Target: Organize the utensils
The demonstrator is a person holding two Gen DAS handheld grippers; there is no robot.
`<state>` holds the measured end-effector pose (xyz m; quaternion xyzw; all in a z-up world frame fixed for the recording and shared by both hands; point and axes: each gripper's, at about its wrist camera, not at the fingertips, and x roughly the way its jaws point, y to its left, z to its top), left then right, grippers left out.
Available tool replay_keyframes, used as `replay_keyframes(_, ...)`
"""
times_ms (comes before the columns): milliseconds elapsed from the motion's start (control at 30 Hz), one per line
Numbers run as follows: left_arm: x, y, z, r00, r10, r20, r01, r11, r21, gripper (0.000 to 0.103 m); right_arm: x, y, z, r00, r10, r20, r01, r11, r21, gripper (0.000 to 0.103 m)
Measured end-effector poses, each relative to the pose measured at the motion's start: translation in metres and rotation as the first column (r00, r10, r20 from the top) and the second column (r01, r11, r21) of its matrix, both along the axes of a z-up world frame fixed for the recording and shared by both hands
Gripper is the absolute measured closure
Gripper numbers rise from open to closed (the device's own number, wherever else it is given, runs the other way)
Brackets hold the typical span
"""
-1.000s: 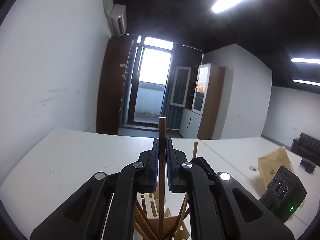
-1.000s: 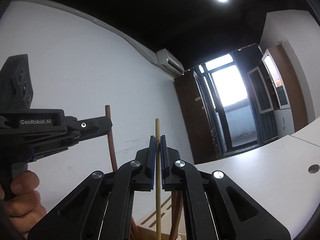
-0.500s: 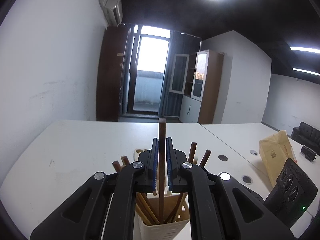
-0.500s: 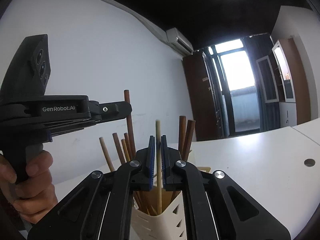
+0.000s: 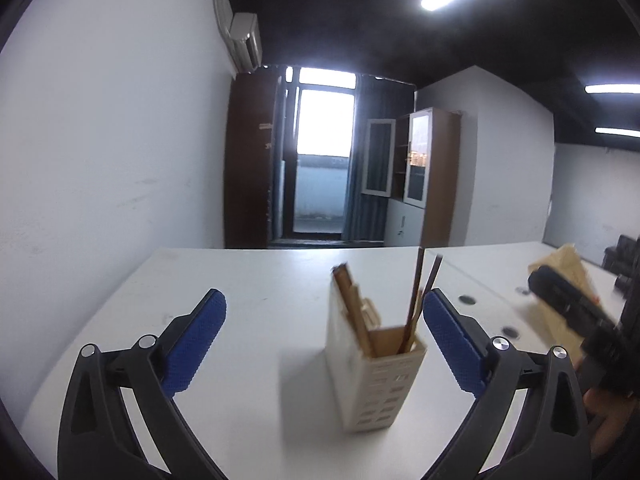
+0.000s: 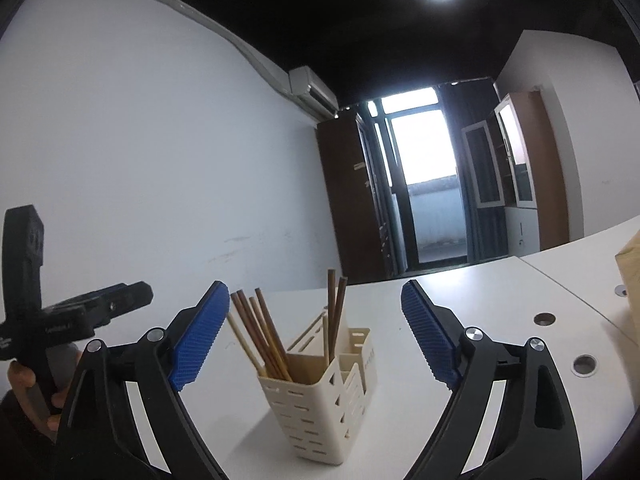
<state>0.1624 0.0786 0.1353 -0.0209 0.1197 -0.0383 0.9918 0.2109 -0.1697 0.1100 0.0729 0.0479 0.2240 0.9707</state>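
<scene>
A cream slotted utensil holder stands upright on the white table, with several wooden chopsticks standing in its compartments. It also shows, blurred, in the left wrist view with chopsticks in it. My left gripper is open and empty, jaws wide on either side of the holder and back from it. My right gripper is open and empty too, jaws wide around the holder. The left gripper also shows in the right wrist view, in a hand at the far left.
A brown paper bag stands on the table to the right of the holder, also at the edge of the right wrist view. Round cable holes are in the tabletop at the right. A white wall runs along the table's left side.
Both grippers have opened and let go of their chopsticks, which now stand in the holder. Both grippers have pulled back and up from the holder.
</scene>
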Motion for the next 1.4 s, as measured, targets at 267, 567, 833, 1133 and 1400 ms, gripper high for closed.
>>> replay_keyframes(267,-0.035,-0.006,-0.052,0.995,0.070,-0.064,-0.065,0.995,0.080,0.006,-0.032,0.023,-0.023,0.995,-0.005,-0.098,-0.008,0.992,-0.130,0.014)
replay_keyframes(567,-0.029,0.002,-0.084,0.983,0.119,-0.143,-0.113,0.993,0.046,0.006,-0.021,0.022,-0.062,0.987,0.004,-0.162,-0.026,0.991,-0.131,0.014)
replay_keyframes(833,-0.034,-0.001,-0.091,0.984,0.120,-0.133,-0.111,0.991,0.077,0.006,-0.023,0.021,-0.065,0.991,-0.005,-0.135,-0.013,0.991,-0.130,0.014)
replay_keyframes(1133,-0.038,0.002,-0.090,0.985,0.114,-0.133,-0.106,0.992,0.062,0.006,-0.020,0.020,-0.066,0.990,-0.015,-0.137,-0.003,0.992,-0.127,0.014)
replay_keyframes(1400,-0.039,0.012,-0.087,0.982,0.129,-0.138,-0.127,0.992,0.024,0.006,-0.020,0.021,-0.066,0.991,-0.016,-0.132,-0.002,0.991,-0.134,0.014)
